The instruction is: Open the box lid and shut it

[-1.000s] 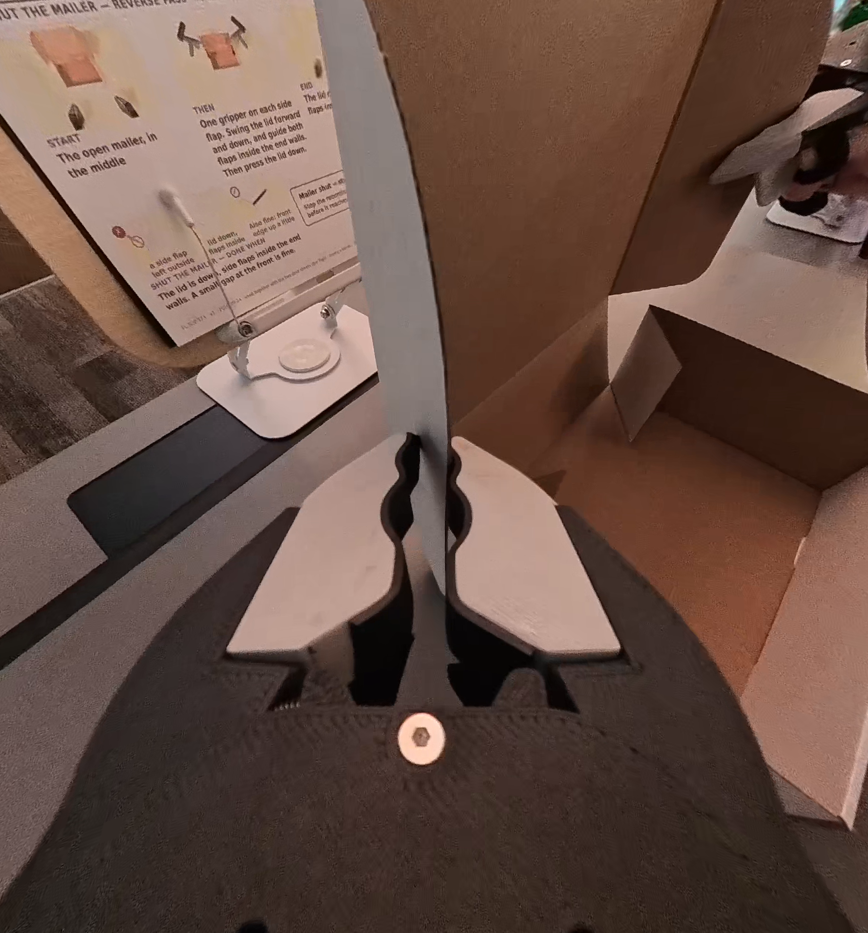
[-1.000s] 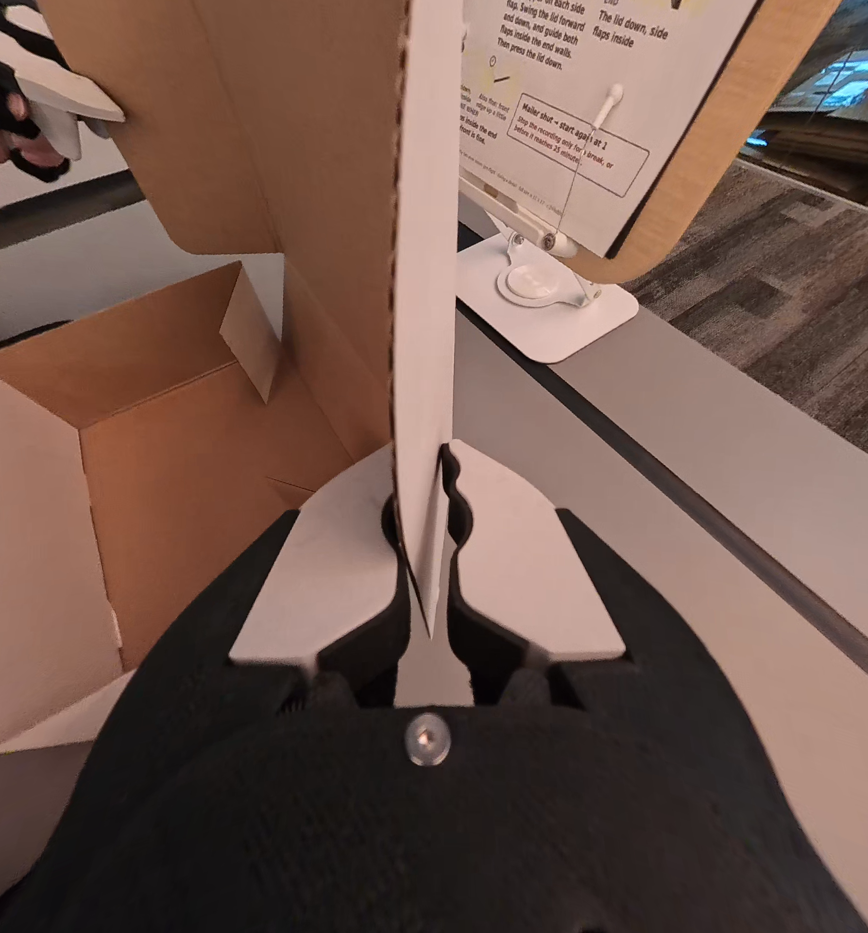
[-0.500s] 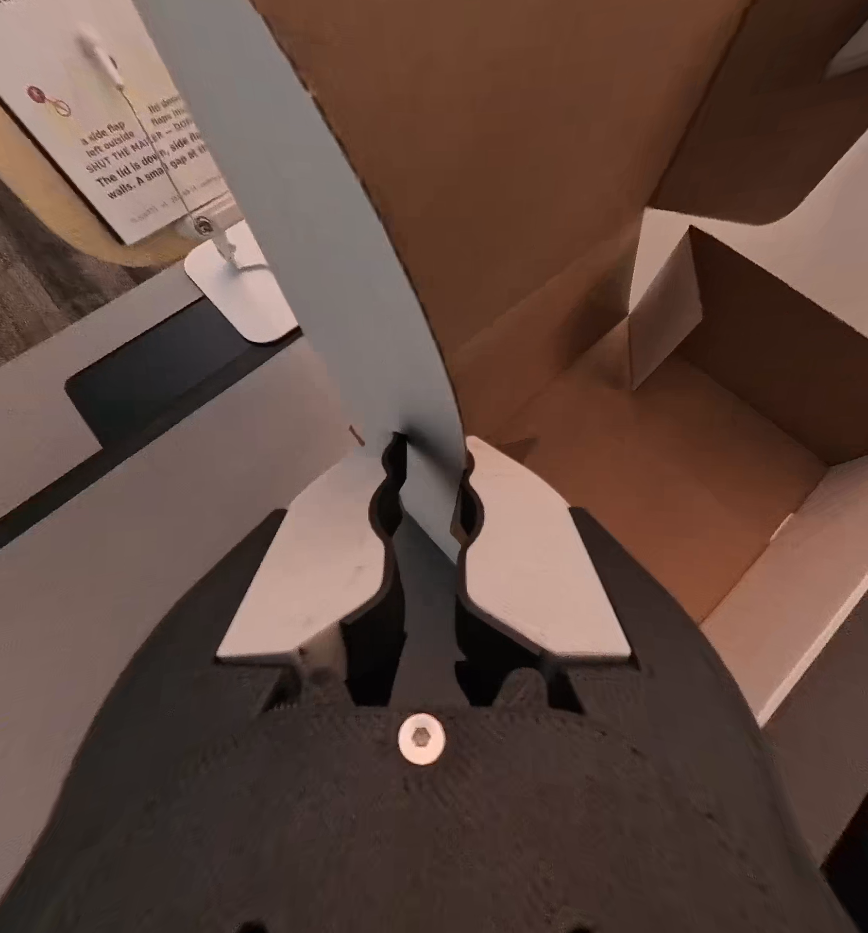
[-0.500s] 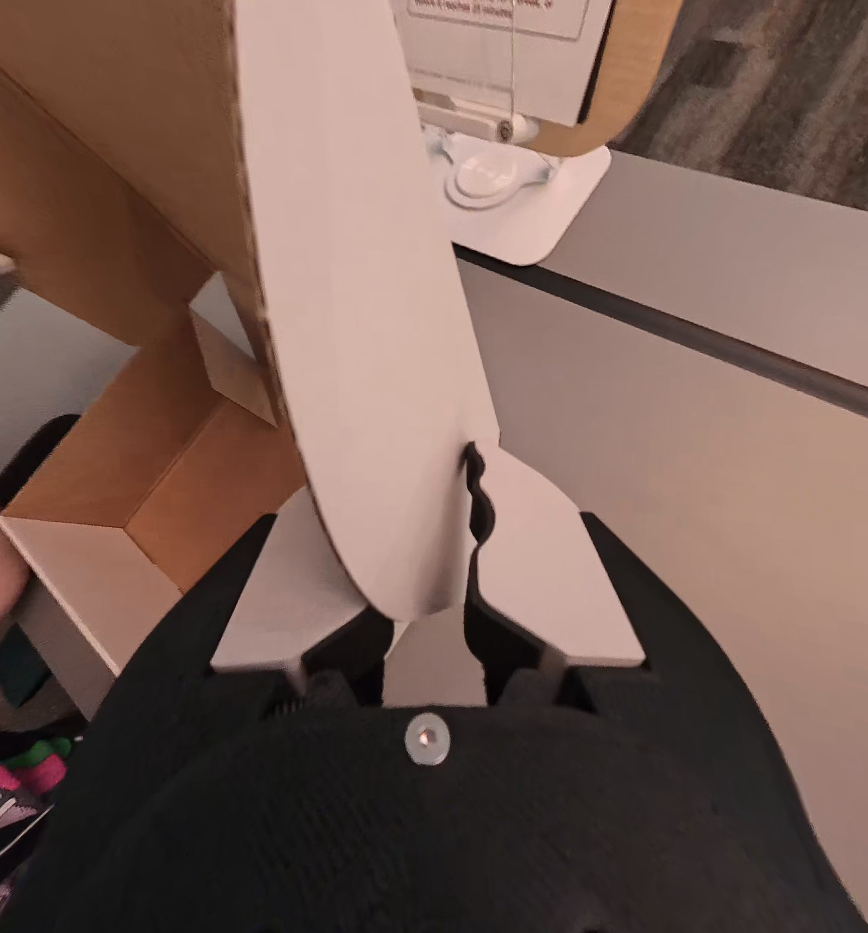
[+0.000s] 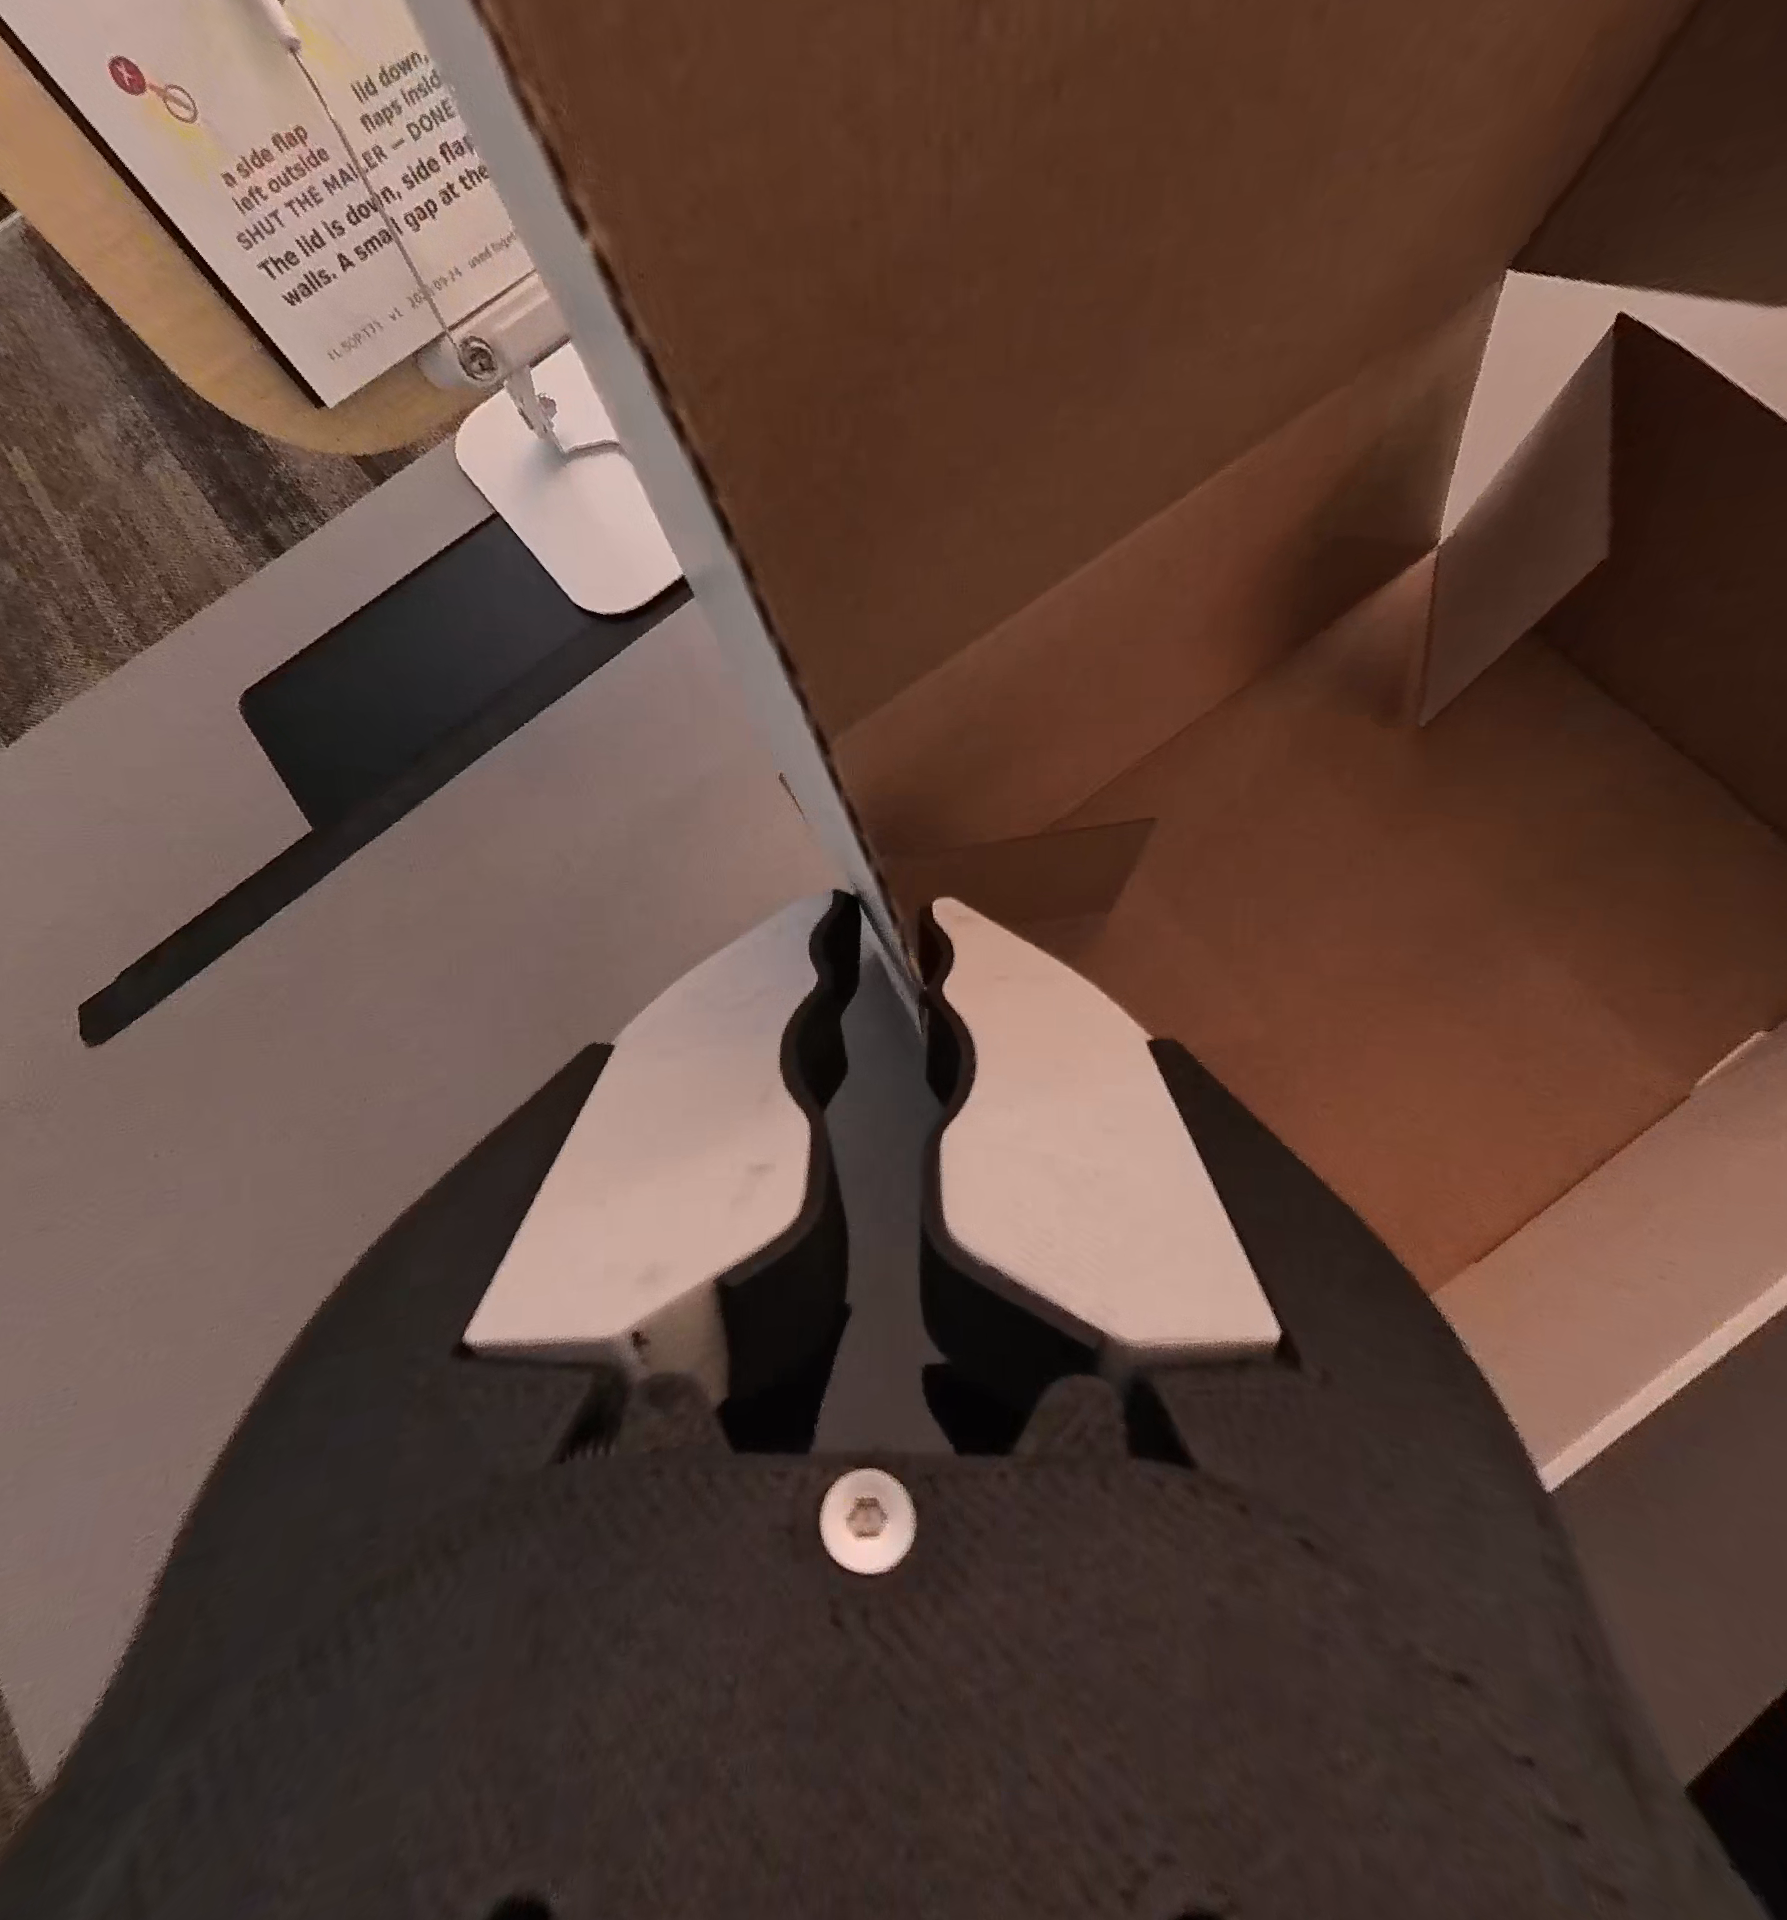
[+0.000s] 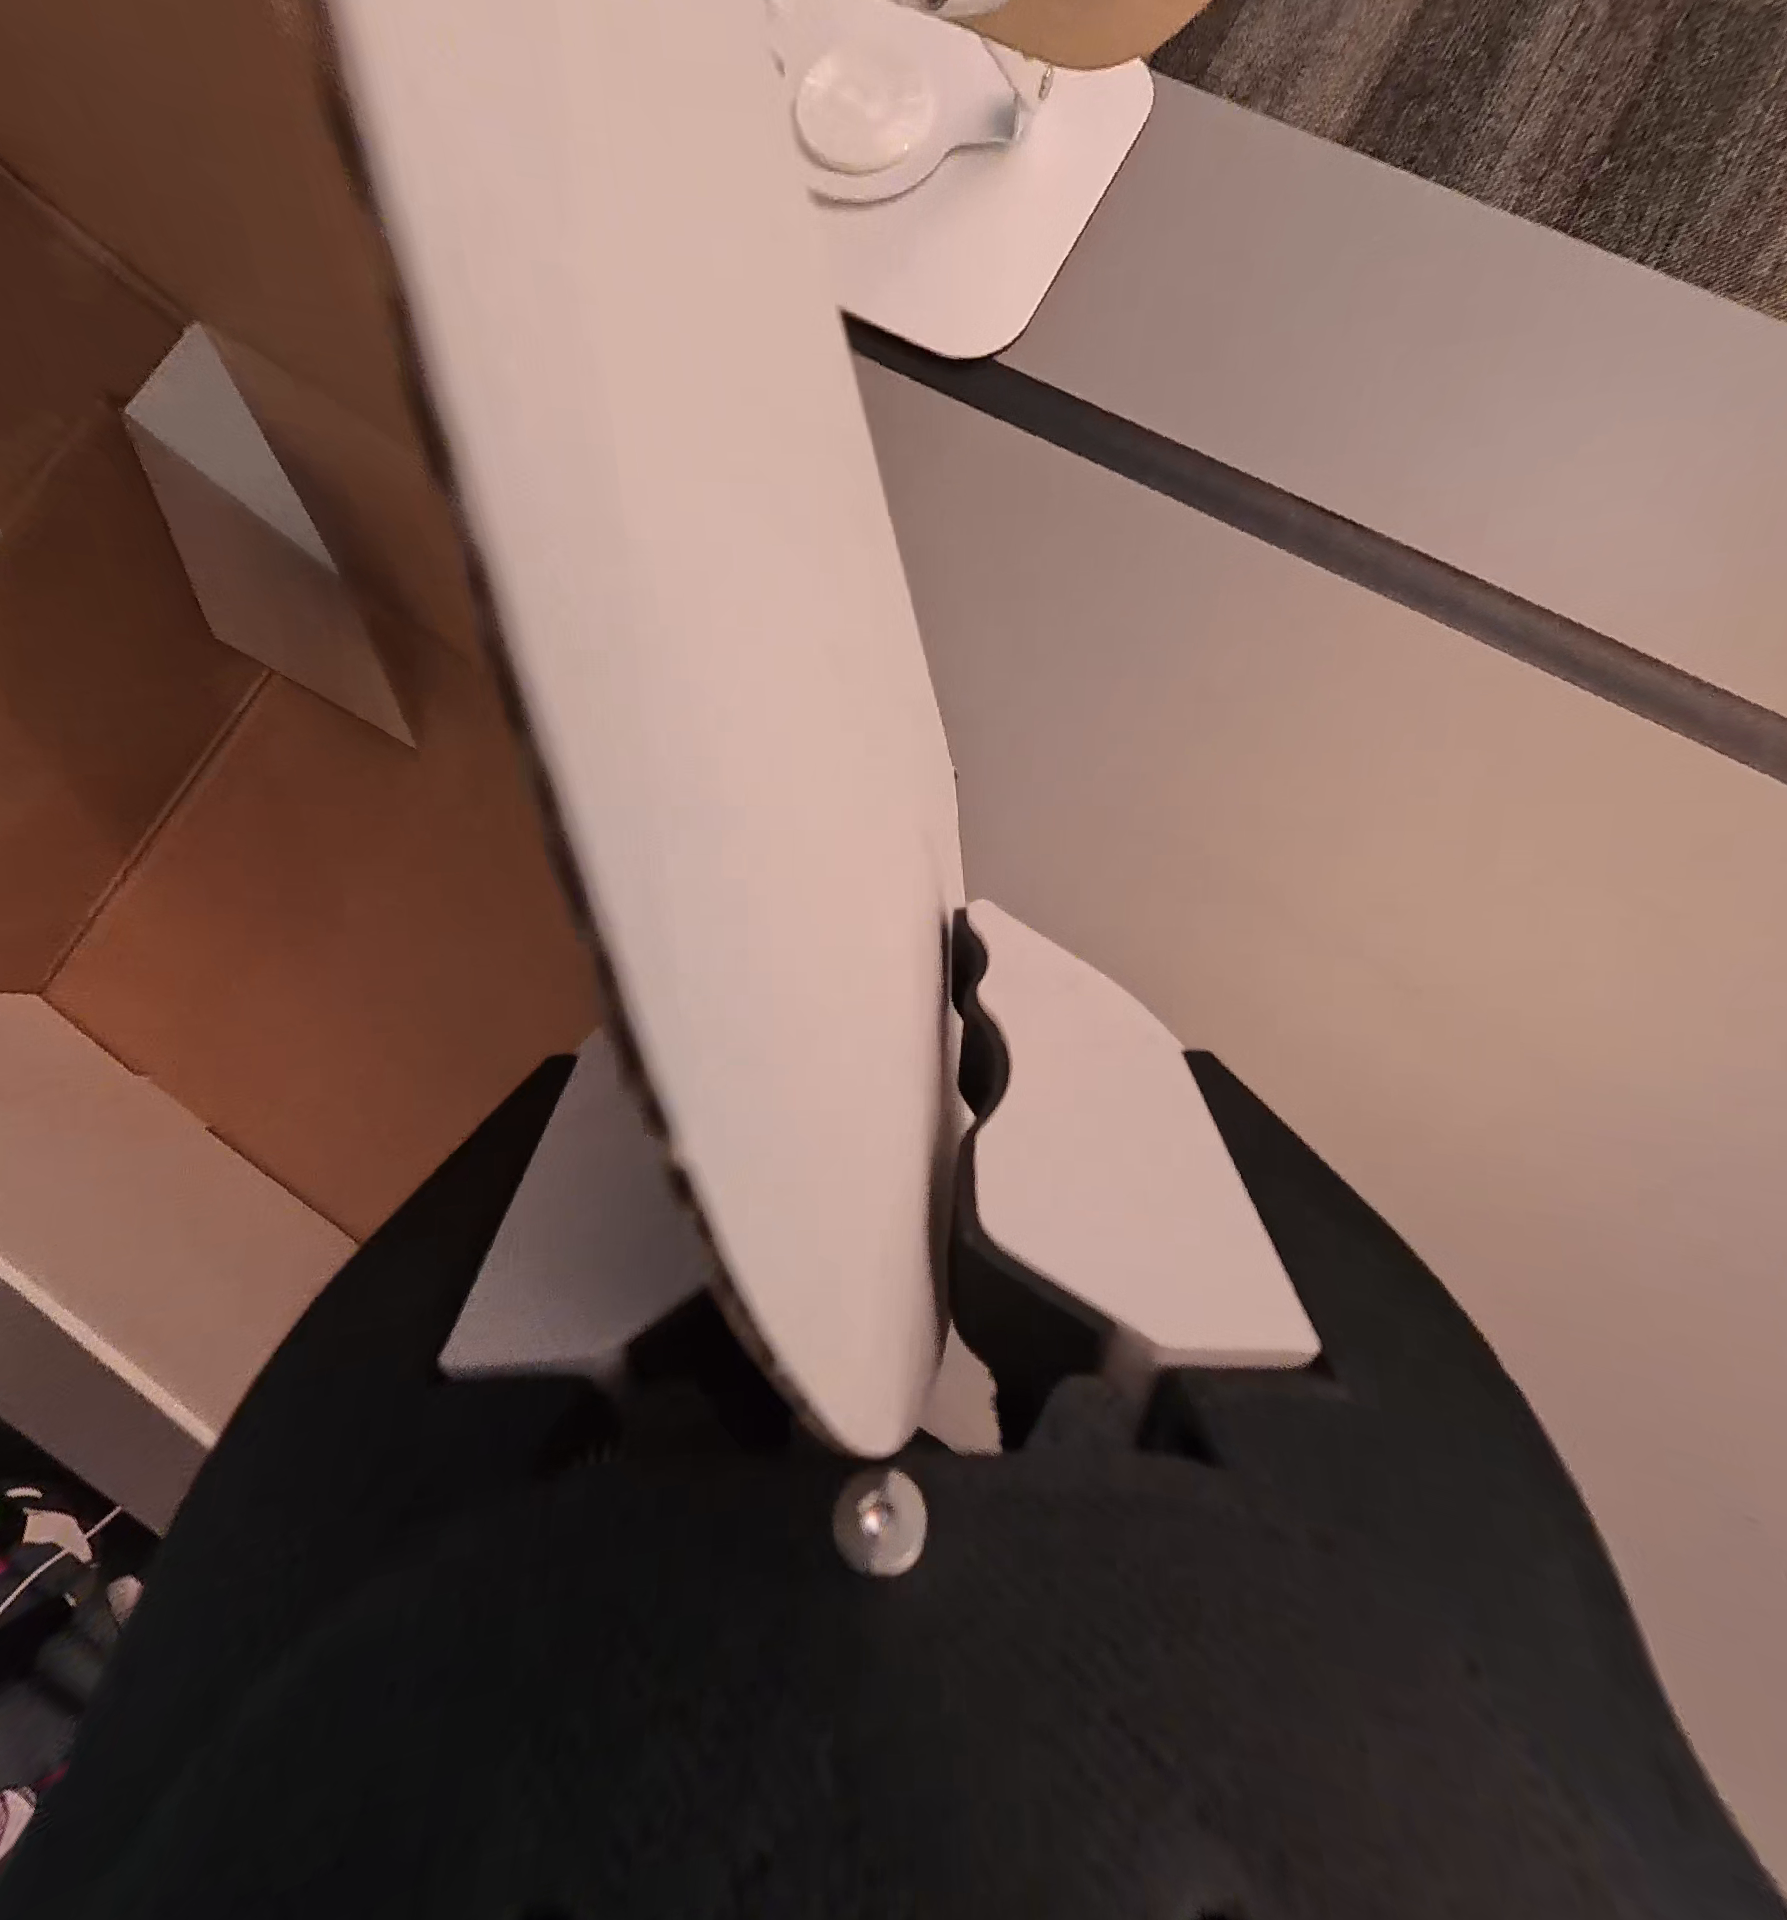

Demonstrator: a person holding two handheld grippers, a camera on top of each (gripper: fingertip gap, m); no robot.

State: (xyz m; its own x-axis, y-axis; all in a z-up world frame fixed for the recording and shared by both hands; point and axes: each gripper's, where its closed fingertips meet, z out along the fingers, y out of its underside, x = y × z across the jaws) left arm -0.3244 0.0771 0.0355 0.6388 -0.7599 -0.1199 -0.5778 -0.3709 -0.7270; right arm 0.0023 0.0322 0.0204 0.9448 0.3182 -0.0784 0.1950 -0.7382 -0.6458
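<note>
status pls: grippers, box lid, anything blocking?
Left gripper shut on left side flap; right gripper shut on right side flap. Lid up, tilted over the open, empty box. Nothing seen blocking.

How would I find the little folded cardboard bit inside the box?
Start with the big open cardboard box on the grey table. Look in its far inside corner, below the raised lid. The small tab there sticks inward from the wall, pale on one face, while the walls around it are brown.

brown box [image 5: 1388, 1039], white lid flap [image 6: 681, 623]
</note>
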